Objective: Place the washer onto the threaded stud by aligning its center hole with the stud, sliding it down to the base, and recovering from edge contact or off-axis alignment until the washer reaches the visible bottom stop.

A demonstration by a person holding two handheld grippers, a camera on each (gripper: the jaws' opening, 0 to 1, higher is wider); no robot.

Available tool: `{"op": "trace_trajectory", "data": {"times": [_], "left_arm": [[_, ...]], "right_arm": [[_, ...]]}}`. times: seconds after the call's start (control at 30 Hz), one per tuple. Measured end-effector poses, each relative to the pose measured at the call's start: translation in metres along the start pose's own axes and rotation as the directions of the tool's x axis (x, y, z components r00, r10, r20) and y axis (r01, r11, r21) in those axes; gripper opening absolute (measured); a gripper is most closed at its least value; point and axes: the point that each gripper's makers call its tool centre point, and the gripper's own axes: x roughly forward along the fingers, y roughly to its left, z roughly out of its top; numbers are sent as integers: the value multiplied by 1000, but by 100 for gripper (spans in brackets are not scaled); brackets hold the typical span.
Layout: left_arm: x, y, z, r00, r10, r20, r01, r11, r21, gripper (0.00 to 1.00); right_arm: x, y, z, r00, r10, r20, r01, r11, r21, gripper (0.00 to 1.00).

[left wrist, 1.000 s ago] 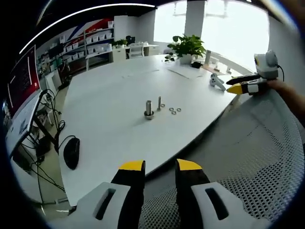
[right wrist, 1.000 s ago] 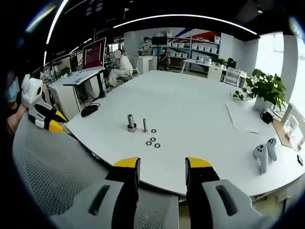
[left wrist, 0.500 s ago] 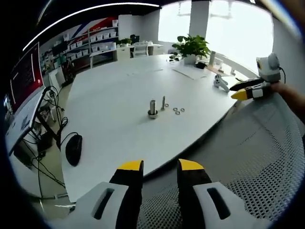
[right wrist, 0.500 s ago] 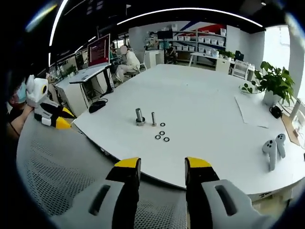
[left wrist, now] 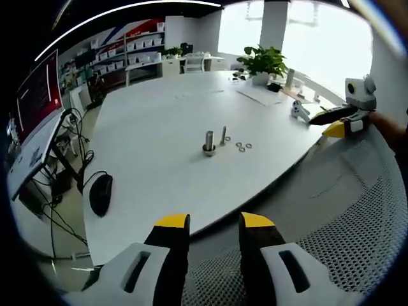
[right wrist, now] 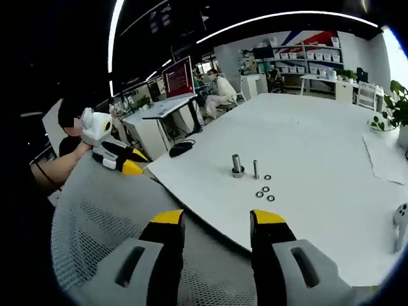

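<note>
On the white table stand a thick stud on a wide base (left wrist: 209, 142) (right wrist: 237, 165) and a thinner threaded stud (left wrist: 224, 136) (right wrist: 255, 169). Several loose washers (left wrist: 242, 146) (right wrist: 264, 189) lie beside them. My left gripper (left wrist: 213, 223) is open over a mesh chair back, far short of the table edge, and it also appears in the right gripper view (right wrist: 122, 163). My right gripper (right wrist: 212, 220) is open too, above the same mesh, and shows in the left gripper view (left wrist: 331, 124). Neither holds anything.
A grey mesh chair back (right wrist: 102, 229) (left wrist: 357, 210) lies between me and the table. A black mouse (left wrist: 100, 194), a potted plant (left wrist: 260, 62), white controllers (left wrist: 299, 111), papers and distant desks with a seated person (right wrist: 220, 89) surround the table (left wrist: 146, 127).
Both views have shifted as the hands moved. The right gripper view swung left, so the studs now sit further right and the left gripper appears larger. Studs and washers have not moved.
</note>
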Motion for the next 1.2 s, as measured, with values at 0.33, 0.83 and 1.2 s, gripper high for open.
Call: {"op": "trace_trajectory", "data": {"times": [0.33,0.83,1.2], "left_arm": [[0,-2,0,1000,2,-2,-2,1000,-8,29],[0,-1,2,1000,-2,8,2,1000,-4,29],[-1,2,1,1000,5,16,-5,1000,0,30]], "right_arm": [[21,-32,8,995,23,-92,-34,993,-117,40],[83,-58,-32,949,56,-310,-112,980,-167,39],[117,-89,-59,880,-11,-475,-161,934,-320,35]]}}
